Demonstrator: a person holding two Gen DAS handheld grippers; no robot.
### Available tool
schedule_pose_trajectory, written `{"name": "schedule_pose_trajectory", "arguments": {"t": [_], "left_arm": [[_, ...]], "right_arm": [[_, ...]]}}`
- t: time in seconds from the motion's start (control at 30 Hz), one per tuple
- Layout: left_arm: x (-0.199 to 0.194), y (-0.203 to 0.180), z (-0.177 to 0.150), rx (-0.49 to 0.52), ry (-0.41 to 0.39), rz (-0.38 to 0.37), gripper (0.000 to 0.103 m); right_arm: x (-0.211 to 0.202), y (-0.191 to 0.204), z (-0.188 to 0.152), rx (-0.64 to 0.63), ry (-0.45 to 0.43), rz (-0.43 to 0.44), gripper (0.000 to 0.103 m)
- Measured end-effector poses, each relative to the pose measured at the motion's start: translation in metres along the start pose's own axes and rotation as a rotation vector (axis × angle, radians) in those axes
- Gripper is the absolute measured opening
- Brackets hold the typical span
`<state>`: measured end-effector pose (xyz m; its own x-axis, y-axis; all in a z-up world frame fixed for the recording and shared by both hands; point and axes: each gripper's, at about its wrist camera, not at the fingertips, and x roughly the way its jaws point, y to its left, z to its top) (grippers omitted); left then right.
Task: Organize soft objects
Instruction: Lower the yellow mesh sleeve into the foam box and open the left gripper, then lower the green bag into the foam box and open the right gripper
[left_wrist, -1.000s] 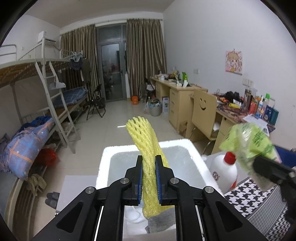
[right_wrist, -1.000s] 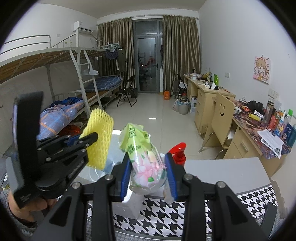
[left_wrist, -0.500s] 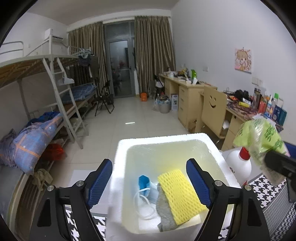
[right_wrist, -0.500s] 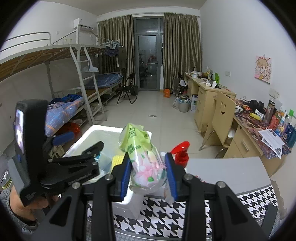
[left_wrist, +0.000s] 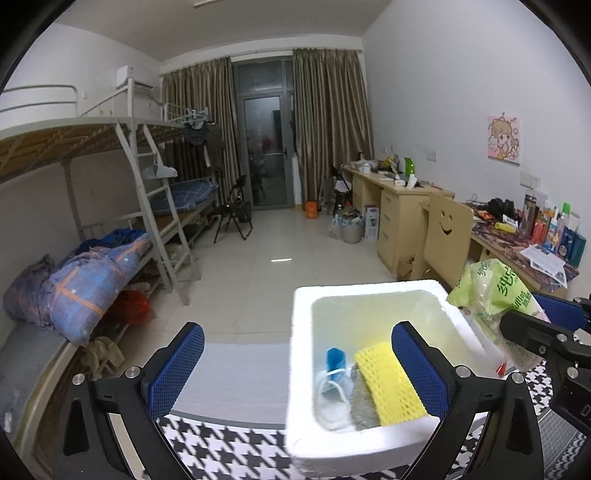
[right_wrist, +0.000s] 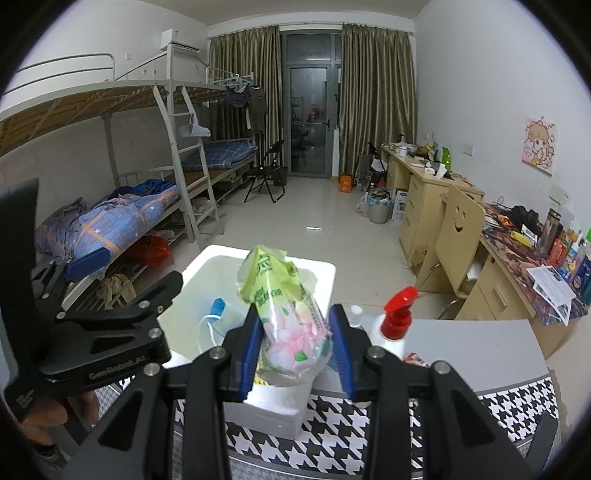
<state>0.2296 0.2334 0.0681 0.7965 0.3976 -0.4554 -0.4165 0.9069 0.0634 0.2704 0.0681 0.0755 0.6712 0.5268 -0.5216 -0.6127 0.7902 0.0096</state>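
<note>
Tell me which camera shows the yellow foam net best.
The left wrist view. There the yellow foam net lies in plain sight inside the white foam box, beside a grey cloth. In the right wrist view the held tissue pack hides it.

I read both wrist views as evenly lit from overhead indoor light, moderately bright, with a small white glare patch on the tiled floor (left_wrist: 281, 260) and the glass door (right_wrist: 308, 122) at the far end dark. The white foam box (left_wrist: 364, 290) is overexposed along its rim, losing surface detail. Fisheye distortion bends the bunk bed frame (right_wrist: 110, 92) and walls, black vignetting fills the corners, and focus holds reasonably sharp throughout.
</note>
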Motion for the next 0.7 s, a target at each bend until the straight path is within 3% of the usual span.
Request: {"name": "schedule_pose_trajectory", "arguments": {"t": [0.7], "left_arm": [[-0.014, 0.045, -0.017, -0.052, -0.003, 0.063, 0.102]], "right_arm": [[0.029, 0.016, 0.007, -0.020, 0.043, 0.030, 0.041]]}}
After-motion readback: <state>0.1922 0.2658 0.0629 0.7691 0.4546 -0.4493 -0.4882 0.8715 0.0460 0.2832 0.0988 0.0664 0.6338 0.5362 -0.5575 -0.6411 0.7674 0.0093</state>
